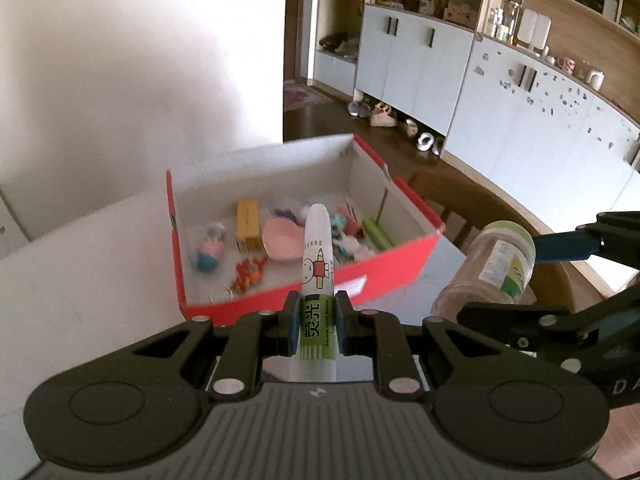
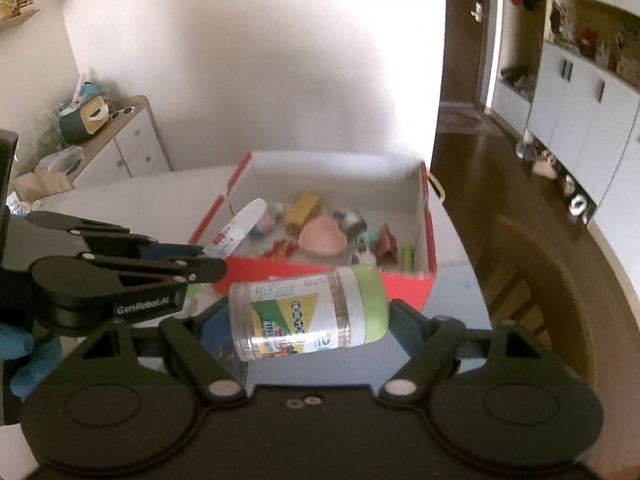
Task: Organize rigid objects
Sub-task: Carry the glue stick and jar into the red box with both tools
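My left gripper (image 1: 317, 320) is shut on a white and green glue stick (image 1: 317, 264) that points up and forward over the near wall of the red box (image 1: 404, 272). In the right wrist view the same glue stick (image 2: 240, 232) sticks out of the left gripper (image 2: 208, 256) at the left. My right gripper (image 2: 310, 316) is shut on a clear plastic jar with a green lid (image 2: 308, 312), held sideways end to end, lid to the right. The jar (image 1: 496, 268) also shows at the right of the left wrist view. Both are lifted in front of the box (image 2: 400, 284).
The red box has white inner walls and holds several small toys, among them a yellow block (image 1: 248, 226), a pink dish (image 1: 282, 240) and a green tube (image 1: 378, 234). It stands on a white table (image 1: 80, 272). A wooden chair (image 2: 532, 280) and cabinets (image 1: 520, 112) lie to the right.
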Tool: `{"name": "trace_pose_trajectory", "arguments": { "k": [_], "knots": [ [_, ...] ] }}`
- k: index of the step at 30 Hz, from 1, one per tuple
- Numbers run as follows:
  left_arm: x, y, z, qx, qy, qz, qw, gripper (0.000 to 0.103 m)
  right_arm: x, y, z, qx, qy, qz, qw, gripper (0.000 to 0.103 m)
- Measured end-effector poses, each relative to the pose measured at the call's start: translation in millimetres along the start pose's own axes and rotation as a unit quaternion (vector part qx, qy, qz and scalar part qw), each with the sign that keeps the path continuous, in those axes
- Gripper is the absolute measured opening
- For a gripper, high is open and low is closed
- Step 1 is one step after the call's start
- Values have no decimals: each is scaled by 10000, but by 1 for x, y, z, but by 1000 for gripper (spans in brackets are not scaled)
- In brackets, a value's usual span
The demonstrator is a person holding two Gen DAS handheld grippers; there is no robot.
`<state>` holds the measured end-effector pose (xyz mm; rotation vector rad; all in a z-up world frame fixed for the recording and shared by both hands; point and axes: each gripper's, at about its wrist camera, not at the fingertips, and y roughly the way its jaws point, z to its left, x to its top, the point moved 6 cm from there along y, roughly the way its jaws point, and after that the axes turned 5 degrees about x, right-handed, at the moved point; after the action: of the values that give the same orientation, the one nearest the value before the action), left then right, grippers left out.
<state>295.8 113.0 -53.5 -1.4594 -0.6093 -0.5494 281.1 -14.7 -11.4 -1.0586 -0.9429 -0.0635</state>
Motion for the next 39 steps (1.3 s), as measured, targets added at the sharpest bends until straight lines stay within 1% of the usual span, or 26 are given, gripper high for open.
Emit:
{"name": "trace_pose_trajectory", "arguments": {
  "k": [5,10,16,19,21,24,30,33,35,39],
  "knots": [
    [22,6,5,174,71,-168,9997,17,24,13,-3,-43,-128,-107,9999,82],
    [39,22,16,324,-6,-137,9994,17,41,31,-10,-152,-206,-131,9996,82],
    [59,44,35,464,-102,-99,9988,17,58,54,-28,-349,-283,-135,9989,82],
    [70,58,43,580,-90,-97,9982,17,64,69,-38,-399,-278,-119,9987,82],
    [75,70,46,670,-19,-108,9977,17,67,81,-42,-473,-352,-95,9982,82],
    [81,88,46,732,71,-102,9972,17,69,99,-45,-478,-425,-8,9980,82],
    [80,128,50,837,149,234,9961,17,71,137,-51,-506,-571,232,9968,82],
    [78,147,51,845,104,443,9954,17,68,155,-54,-506,-593,361,9963,82],
    [75,161,52,929,132,620,9937,17,63,165,-53,-484,-652,462,9956,82],
    [68,180,55,950,111,824,9920,17,58,183,-50,-446,-861,679,9930,82]
  ]
}}
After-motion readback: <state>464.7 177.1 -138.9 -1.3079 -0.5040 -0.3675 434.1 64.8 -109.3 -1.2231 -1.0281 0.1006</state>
